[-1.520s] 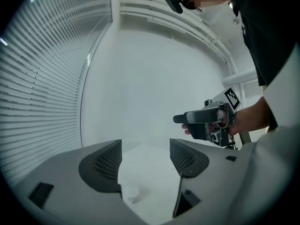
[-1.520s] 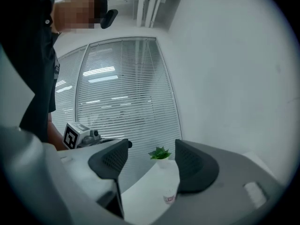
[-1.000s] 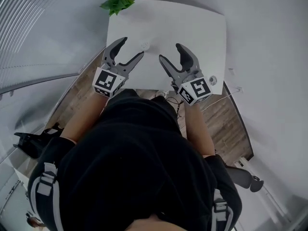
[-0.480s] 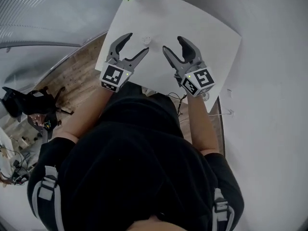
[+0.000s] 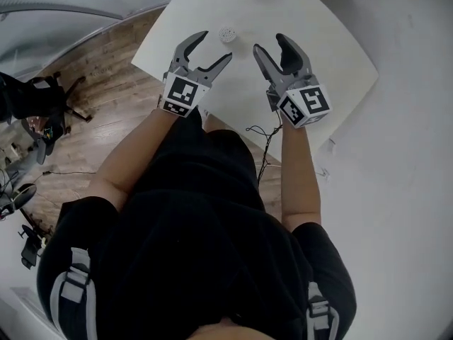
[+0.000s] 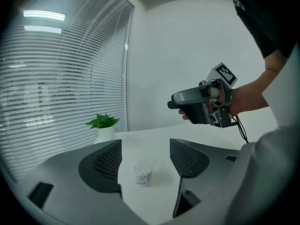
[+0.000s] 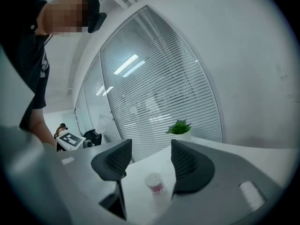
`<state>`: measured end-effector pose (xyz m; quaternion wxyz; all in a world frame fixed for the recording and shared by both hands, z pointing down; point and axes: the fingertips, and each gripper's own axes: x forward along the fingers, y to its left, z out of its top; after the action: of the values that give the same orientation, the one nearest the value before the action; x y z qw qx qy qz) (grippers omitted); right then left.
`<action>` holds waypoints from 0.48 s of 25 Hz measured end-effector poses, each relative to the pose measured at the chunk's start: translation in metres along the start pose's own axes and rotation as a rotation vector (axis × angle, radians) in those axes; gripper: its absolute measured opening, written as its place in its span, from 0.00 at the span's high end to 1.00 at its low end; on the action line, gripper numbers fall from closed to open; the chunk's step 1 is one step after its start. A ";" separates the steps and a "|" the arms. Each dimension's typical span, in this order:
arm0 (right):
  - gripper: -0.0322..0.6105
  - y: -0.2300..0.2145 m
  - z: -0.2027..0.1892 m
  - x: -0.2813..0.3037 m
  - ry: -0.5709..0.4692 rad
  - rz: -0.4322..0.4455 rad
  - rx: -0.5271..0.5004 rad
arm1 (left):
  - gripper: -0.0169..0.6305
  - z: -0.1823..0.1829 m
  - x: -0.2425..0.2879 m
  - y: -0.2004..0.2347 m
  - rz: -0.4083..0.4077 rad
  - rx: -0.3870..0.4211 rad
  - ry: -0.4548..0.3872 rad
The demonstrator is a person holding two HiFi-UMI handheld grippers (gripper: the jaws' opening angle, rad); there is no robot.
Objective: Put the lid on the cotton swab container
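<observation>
1. Head view: a white tabletop (image 5: 333,55) lies ahead of the person, over a wooden floor (image 5: 99,69). The cotton swab container (image 5: 226,35) stands upright on it, a small white pot. It is just past the fingertips of the left gripper (image 5: 214,46) and near the right gripper (image 5: 271,43), touching neither. Both grippers hang over the near part of the tabletop with their fingers spread and nothing in them. A dark cable (image 5: 262,147) dangles below the right one.

2. Left gripper view: the left gripper (image 6: 144,154) has its fingers wide apart and empty. The cotton swab container (image 6: 142,172) shows through the gap, standing farther ahead on the tabletop (image 6: 154,139). It has no lid on, and its open top shows the swab ends. A potted plant (image 6: 103,123) stands at the far edge beside window blinds (image 6: 56,78). The right gripper (image 6: 180,108) hovers above the tabletop, held by a hand (image 6: 241,100).

3. Right gripper view: the right gripper (image 7: 147,161) has its fingers well apart and closing, with no grip on anything. The cotton swab container (image 7: 155,183) shows between them, on the tabletop (image 7: 140,172) beyond the fingertips and clear of both. The potted plant (image 7: 179,127) stands behind it, before the window blinds (image 7: 159,93).
</observation>
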<state>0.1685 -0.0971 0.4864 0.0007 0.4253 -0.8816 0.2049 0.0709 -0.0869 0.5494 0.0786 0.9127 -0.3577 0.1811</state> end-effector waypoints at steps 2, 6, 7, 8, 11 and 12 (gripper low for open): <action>0.55 -0.009 -0.011 0.005 0.013 -0.001 0.005 | 0.49 -0.013 0.010 0.002 0.014 -0.014 0.006; 0.55 -0.024 -0.035 0.011 0.024 0.003 0.025 | 0.49 -0.038 0.029 0.004 0.046 -0.035 0.015; 0.55 -0.027 -0.040 0.014 0.026 0.003 0.030 | 0.49 -0.044 0.034 0.006 0.056 -0.040 0.017; 0.55 -0.031 -0.044 0.016 0.029 0.004 0.034 | 0.49 -0.049 0.038 0.008 0.065 -0.047 0.020; 0.55 -0.041 -0.053 0.023 0.029 0.007 0.050 | 0.49 -0.065 0.050 0.011 0.081 -0.070 0.032; 0.55 -0.044 -0.057 0.024 0.029 0.010 0.054 | 0.49 -0.072 0.053 0.009 0.085 -0.076 0.038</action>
<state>0.1764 -0.1190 0.5587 0.0008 0.4177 -0.8778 0.2347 0.0808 -0.1071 0.6360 0.1124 0.8894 -0.4012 0.1879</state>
